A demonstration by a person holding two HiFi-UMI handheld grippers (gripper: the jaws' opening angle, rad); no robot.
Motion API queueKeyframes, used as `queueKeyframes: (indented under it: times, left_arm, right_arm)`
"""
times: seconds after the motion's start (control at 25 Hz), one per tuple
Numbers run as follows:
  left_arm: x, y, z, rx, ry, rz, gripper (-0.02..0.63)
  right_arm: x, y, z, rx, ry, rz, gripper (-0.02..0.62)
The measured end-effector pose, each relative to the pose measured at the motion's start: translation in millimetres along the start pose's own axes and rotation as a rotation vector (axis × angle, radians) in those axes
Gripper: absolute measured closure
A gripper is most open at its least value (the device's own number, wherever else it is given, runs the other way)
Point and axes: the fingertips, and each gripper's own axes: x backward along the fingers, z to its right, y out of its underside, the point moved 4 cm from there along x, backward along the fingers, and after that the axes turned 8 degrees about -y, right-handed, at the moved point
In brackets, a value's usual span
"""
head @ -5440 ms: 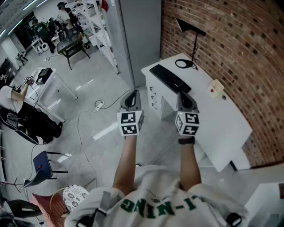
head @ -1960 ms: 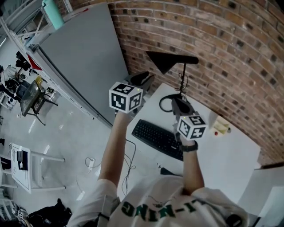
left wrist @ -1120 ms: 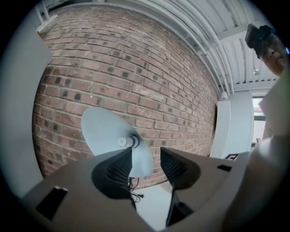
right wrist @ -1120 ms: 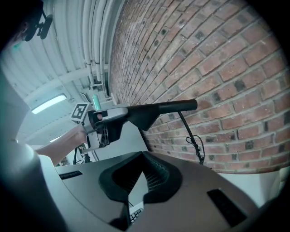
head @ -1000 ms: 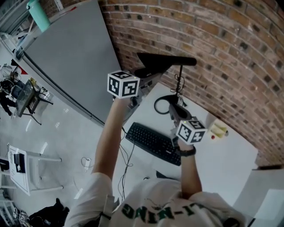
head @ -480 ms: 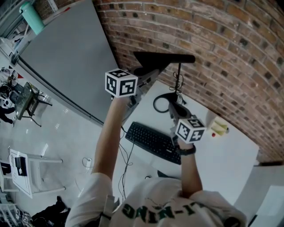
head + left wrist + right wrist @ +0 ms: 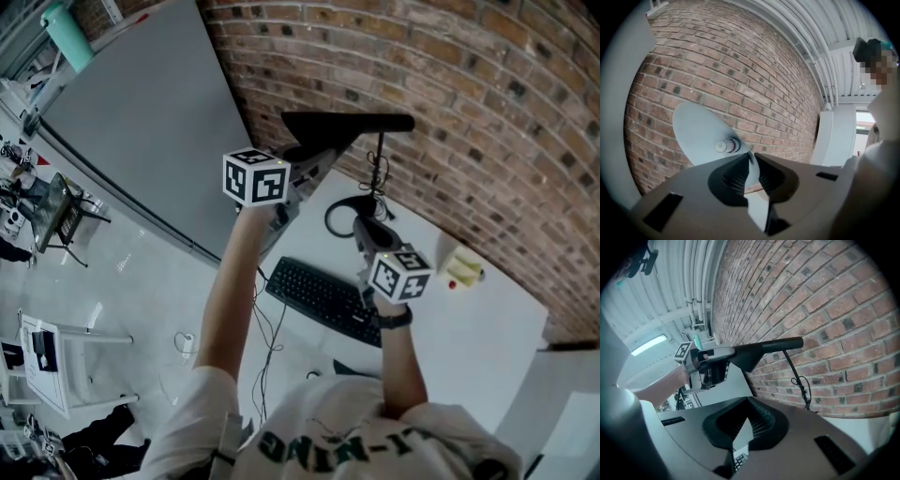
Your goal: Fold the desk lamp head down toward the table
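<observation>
Two grippers up — left gripper (image 7: 751, 161) just clenched on the lamp shade (image 7: 701, 136) rim, right gripper (image 7: 742, 423) pinched empty; keyboard (image 7: 319, 295) at the shade's six o'clock.

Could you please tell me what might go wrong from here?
The left gripper has just been closing its jaws on only the thin rim of the lamp shade, so it may slip off. The right gripper is shut on nothing, so nothing steadies the thin lamp stem, which could tip over.
</observation>
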Motion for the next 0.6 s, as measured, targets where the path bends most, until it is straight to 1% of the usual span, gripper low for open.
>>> queueKeyframes:
  times: [0.32, 0.6]
  left_arm:
    - [0.3, 6.5, -2.2, 0.029, 0.006, 0.008, 0.574]
    - [0.1, 15.6, -3.8, 0.053, 0.009, 0.015, 0.577]
  right_arm:
    - [0.9, 3.4, 4.8, 0.003, 0.004, -0.012, 0.601]
    - [2.4, 6.0, 7.6, -0.021, 0.015, -0.011, 0.601]
